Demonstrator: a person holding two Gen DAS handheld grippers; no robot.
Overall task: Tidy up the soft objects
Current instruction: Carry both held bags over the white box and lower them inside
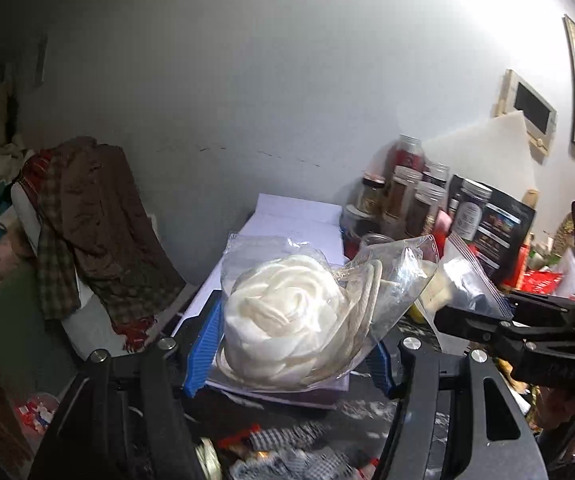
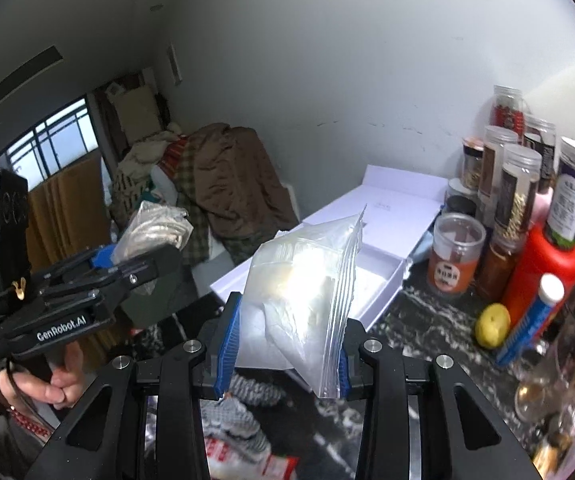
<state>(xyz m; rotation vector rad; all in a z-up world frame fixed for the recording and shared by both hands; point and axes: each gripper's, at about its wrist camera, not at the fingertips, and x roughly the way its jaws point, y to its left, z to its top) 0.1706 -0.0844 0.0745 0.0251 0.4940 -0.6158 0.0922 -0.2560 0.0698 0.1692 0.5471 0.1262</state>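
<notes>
My left gripper [image 1: 287,348] is shut on a clear plastic bag of white cloth and cord [image 1: 295,312], held above the white box [image 1: 287,216]. It also shows in the right wrist view [image 2: 155,232], held in the left gripper [image 2: 135,256]. My right gripper [image 2: 283,344] is shut on a zip bag of soft white material [image 2: 303,292], held above the open white box [image 2: 383,216]. That zip bag also shows in the left wrist view [image 1: 463,280], held in the right gripper [image 1: 483,312].
Jars and bottles [image 2: 519,184] crowd the right side of the dark marble counter [image 2: 415,320], with a lemon [image 2: 492,325] and a red bottle [image 2: 543,272]. Piled clothes [image 1: 95,216] lie on a chair at left. Checked cloth and wrappers [image 1: 287,448] lie below the grippers.
</notes>
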